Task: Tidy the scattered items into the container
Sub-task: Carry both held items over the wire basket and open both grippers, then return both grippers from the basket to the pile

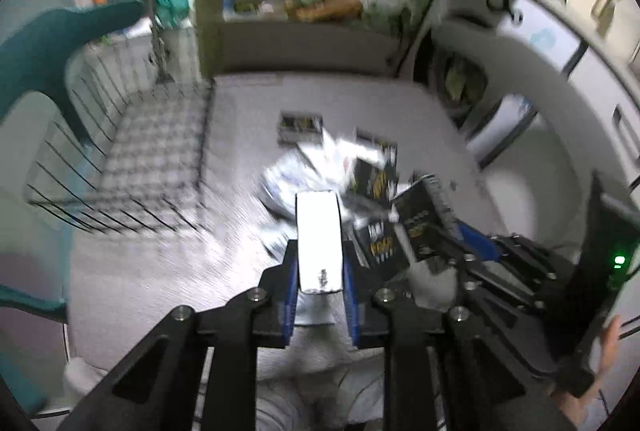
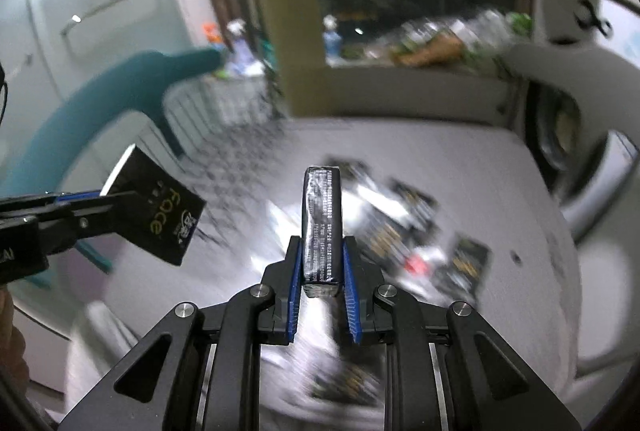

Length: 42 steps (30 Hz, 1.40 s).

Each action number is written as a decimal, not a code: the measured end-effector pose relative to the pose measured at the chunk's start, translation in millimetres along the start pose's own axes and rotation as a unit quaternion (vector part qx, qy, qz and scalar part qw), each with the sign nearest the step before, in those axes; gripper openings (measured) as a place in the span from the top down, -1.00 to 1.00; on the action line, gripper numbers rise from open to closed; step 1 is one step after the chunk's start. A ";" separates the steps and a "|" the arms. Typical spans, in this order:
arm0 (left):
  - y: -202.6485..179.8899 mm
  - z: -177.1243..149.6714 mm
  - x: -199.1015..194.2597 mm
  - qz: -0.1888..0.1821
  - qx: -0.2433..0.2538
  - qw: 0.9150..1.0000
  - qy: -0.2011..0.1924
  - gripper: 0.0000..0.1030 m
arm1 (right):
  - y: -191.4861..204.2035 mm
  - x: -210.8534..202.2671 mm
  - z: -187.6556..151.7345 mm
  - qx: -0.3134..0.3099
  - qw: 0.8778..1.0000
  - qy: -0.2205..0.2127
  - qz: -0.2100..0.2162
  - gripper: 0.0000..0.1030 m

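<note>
A white table (image 1: 152, 271) filled the lower part of both views. A wire basket (image 1: 132, 159) stood on its far left part, beside a teal chair (image 1: 44, 43). A washing machine (image 1: 472, 83) stood past the table's right edge.

A loose pile of black and silver packets (image 2: 400, 231) lay on the table, to the right of the basket and apart from it. Blur prevented a count.

The left gripper (image 1: 320, 267) was clenched on one packet. In the left wrist view this packet (image 1: 319, 239) appeared edge-on as a bright white strip between the blue pads (image 1: 291, 287). In the right wrist view the same packet showed its black face with yellow lettering. It hung clear of the table, outside the basket.

The right gripper (image 2: 322, 271) was clamped on a second black packet (image 2: 322, 227), seen edge-on with fine print, upright between its blue pads and raised above the pile.

A hand (image 1: 608, 347) showed at the right edge of the left wrist view.
</note>
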<state>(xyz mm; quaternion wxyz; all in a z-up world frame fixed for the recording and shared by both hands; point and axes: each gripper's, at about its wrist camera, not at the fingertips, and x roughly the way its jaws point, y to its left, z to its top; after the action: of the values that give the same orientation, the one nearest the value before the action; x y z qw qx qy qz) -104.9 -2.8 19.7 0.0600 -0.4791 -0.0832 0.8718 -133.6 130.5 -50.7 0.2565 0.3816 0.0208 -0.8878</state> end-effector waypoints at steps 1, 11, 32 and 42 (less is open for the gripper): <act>7.4 6.6 -13.2 -0.001 -0.006 1.000 -0.014 0.60 | 15.7 4.0 13.2 -0.010 1.000 -0.010 0.009 0.62; 115.4 70.7 -40.1 0.074 -0.061 0.993 -0.068 0.60 | 98.0 95.0 51.9 -0.040 0.996 0.043 0.062 0.62; 155.0 52.4 -14.3 0.077 -0.096 0.991 -0.047 -0.21 | 73.9 71.5 41.5 -0.026 0.998 0.034 0.054 0.20; 91.0 8.6 -18.0 0.049 -0.030 0.998 -0.012 -0.21 | -22.3 26.7 -38.8 0.010 0.997 0.081 -0.011 0.07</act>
<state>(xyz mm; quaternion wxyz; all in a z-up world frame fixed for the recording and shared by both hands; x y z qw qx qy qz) -104.8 -95.9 20.7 0.0015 -0.4733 -0.0864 0.8766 -133.6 147.2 -100.0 0.2400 0.4551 0.0368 -0.8567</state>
